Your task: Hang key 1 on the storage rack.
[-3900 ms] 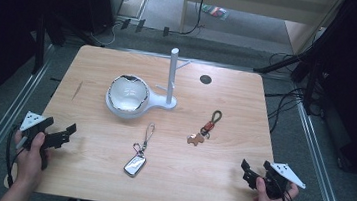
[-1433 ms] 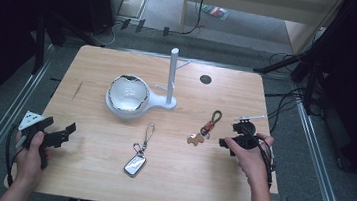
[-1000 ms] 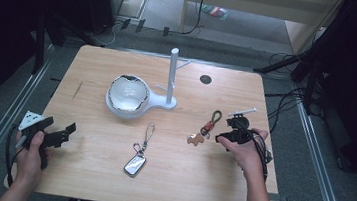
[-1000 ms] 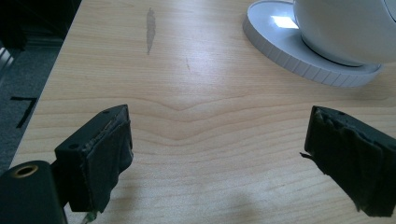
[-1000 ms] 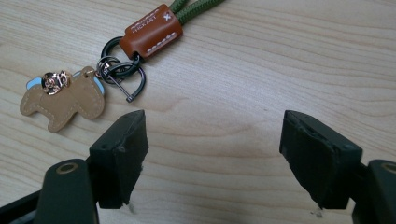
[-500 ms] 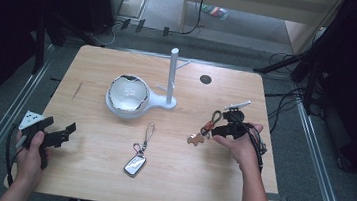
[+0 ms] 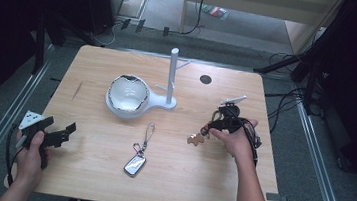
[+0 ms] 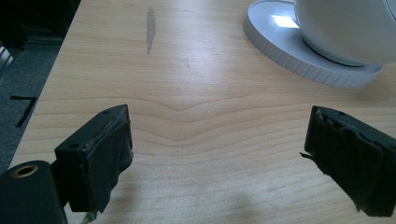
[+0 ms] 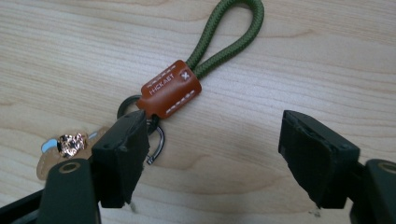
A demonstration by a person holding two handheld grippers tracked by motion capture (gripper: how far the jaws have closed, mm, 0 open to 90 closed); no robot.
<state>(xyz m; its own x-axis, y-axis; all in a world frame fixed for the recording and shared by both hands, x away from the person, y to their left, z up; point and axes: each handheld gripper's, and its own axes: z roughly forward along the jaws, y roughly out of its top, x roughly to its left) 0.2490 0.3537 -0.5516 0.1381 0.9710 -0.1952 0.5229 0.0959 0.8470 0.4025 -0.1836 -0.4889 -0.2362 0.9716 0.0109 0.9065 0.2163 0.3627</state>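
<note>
The right gripper (image 9: 210,154) has been brought from the near right corner of the light wooden table (image 7: 83,171) to the keychain with the olive-green cord loop and tan leather tab (image 9: 173,93), and its jaws are set apart, having just been narrowing; nothing is clamped. In the right gripper view the leather tab and metal ring (image 9: 156,135) lie flat on the table just ahead of the left-hand jaw, which overlaps the ring, while the other jaw stands well clear on bare wood. The keychain is therefore judged to be approached but not yet grasped, and the jaws are not centred on it. The left gripper (image 7: 54,135) has been kept at the near left edge, released and empty, with the rim of the white bowl on a ribbed white base (image 8: 327,56) ahead of it. The pale charm (image 9: 60,144) on the keychain is partly covered by the jaw, and its form cannot be made out. In the high view the cord loop is hidden beneath the right hand (image 7: 235,136). A second, silver keychain (image 7: 135,165) lies untouched near the table's middle.
</note>
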